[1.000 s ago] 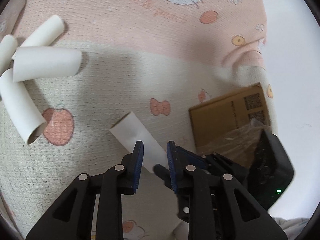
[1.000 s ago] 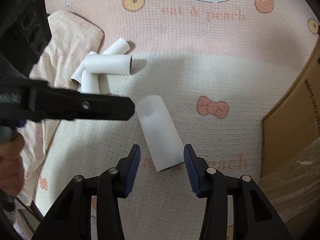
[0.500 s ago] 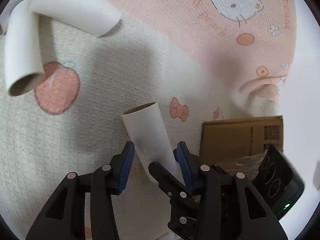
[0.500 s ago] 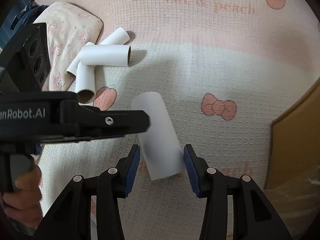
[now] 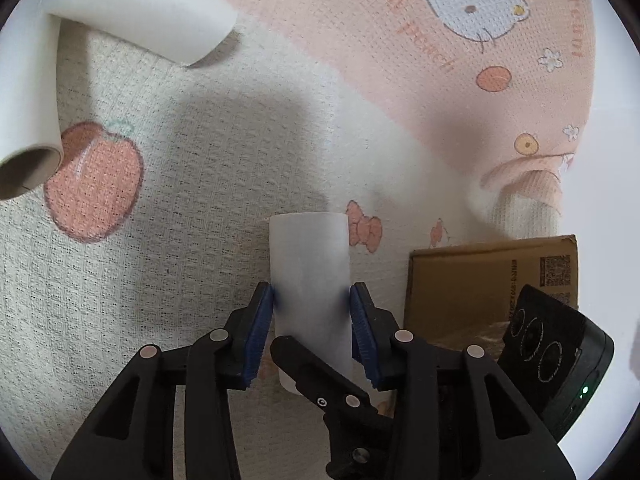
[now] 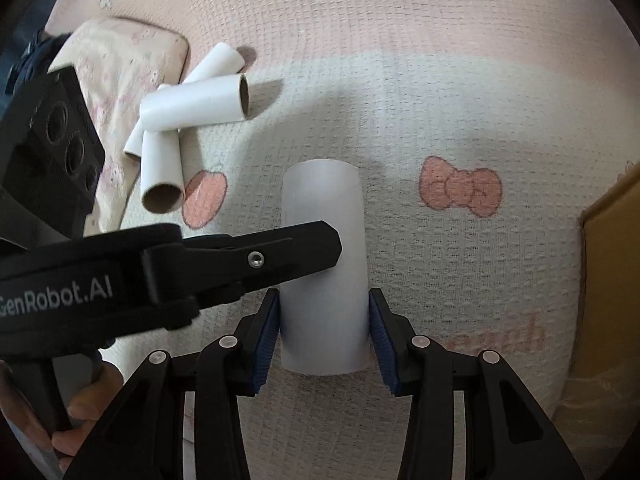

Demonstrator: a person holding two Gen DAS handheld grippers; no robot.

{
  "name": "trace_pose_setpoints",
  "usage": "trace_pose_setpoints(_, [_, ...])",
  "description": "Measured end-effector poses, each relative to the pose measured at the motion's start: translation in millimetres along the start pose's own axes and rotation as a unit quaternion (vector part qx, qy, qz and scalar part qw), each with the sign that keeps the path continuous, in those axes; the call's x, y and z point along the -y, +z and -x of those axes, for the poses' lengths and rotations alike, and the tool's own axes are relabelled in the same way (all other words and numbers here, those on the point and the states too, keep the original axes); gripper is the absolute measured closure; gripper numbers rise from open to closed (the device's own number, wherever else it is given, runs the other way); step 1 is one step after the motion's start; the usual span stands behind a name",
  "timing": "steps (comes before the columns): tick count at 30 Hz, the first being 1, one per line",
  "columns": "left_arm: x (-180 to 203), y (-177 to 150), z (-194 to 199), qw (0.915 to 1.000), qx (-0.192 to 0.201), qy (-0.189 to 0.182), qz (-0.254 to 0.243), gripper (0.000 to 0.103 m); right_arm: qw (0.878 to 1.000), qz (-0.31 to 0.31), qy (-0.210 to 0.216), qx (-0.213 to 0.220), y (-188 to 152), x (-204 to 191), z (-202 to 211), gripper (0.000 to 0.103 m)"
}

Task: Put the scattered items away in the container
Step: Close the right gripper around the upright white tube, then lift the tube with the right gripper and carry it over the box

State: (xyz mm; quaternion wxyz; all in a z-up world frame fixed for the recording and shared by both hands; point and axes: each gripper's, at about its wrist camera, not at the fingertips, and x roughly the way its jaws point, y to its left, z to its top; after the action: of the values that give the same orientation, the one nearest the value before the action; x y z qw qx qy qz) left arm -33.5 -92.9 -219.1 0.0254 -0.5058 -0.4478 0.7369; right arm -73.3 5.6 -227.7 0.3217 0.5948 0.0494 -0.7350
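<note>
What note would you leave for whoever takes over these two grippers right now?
Left gripper: jaws just closing, pads against the tube on the blanket.
Right gripper: pads against the same tube.
Three more tubes lie piled beyond; box at right.
Done: no tube seen boxed. To do: lift this one in, then the three.

Crowded around the white tube (image 5: 310, 280): left gripper (image 5: 312, 320) and right gripper (image 6: 322, 328) both straddling it, blue pads touching or just beside its sides, right gripper's finger (image 5: 316, 376) crossing between the left's. Open blanket (image 6: 460, 120) beyond the tube's far end and toward the bow print. Blocked to the right by the cardboard box (image 5: 492, 276). Farther left, a pile of tubes (image 6: 188, 120), well apart.
</note>
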Motion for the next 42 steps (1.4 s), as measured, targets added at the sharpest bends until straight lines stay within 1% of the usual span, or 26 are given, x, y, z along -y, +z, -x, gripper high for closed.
trace_pose_setpoints(4, [13,-2,13,0.9996,0.01,-0.006,-0.024,0.06,1.0,-0.001,-0.002,0.01,-3,-3,14,0.062])
trace_pose_setpoints(10, [45,0,42,0.9974,0.033,-0.022,-0.061,0.06,0.999,0.001,-0.011,0.048,1,-12,49,0.062])
trace_pose_setpoints(12, [59,2,55,0.9955,0.045,-0.033,-0.077,0.06,0.998,0.003,-0.017,0.062,3,-16,65,0.063])
trace_pose_setpoints(16, [97,4,80,0.9892,0.061,-0.034,-0.128,0.06,0.994,0.01,-0.027,0.104,8,-24,106,0.063])
trace_pose_setpoints(18, [116,8,90,0.9863,0.061,-0.039,-0.148,0.06,0.993,0.008,-0.025,0.118,11,-24,124,0.063])
trace_pose_setpoints(21, [143,16,102,0.9836,0.052,-0.043,-0.167,0.06,0.989,0.013,-0.038,0.139,18,-28,151,0.063])
trace_pose_setpoints(23, [163,22,107,0.9811,0.046,-0.041,-0.183,0.06,0.986,0.018,-0.049,0.156,25,-30,169,0.063])
trace_pose_setpoints(26, [200,33,113,0.9784,0.038,-0.032,-0.201,0.06,0.984,0.006,-0.042,0.172,37,-22,192,0.063])
trace_pose_setpoints(29, [235,44,115,0.9751,0.036,-0.023,-0.218,0.06,0.982,-0.011,-0.034,0.184,55,-9,218,0.063])
trace_pose_setpoints(31, [259,51,116,0.9734,0.036,-0.024,-0.225,0.06,0.981,-0.009,-0.033,0.194,68,0,238,0.063])
trace_pose_setpoints(33, [280,55,113,0.9719,0.035,-0.03,-0.231,0.06,0.979,0.004,-0.046,0.197,80,8,254,0.063])
trace_pose_setpoints(35, [300,54,102,0.9668,0.028,-0.036,-0.252,0.06,0.979,0.006,-0.057,0.195,88,19,270,0.063])
trace_pose_setpoints(38, [326,42,78,0.9571,0.012,-0.041,-0.287,0.06,0.978,-0.015,-0.069,0.195,87,45,285,0.063])
trace_pose_setpoints(39, [332,38,69,0.9544,0.008,-0.044,-0.295,0.06,0.977,-0.023,-0.075,0.198,83,54,287,0.063])
trace_pose_setpoints(42, [346,20,39,0.9428,-0.008,-0.063,-0.327,0.06,0.971,-0.067,-0.083,0.214,62,83,291,0.063])
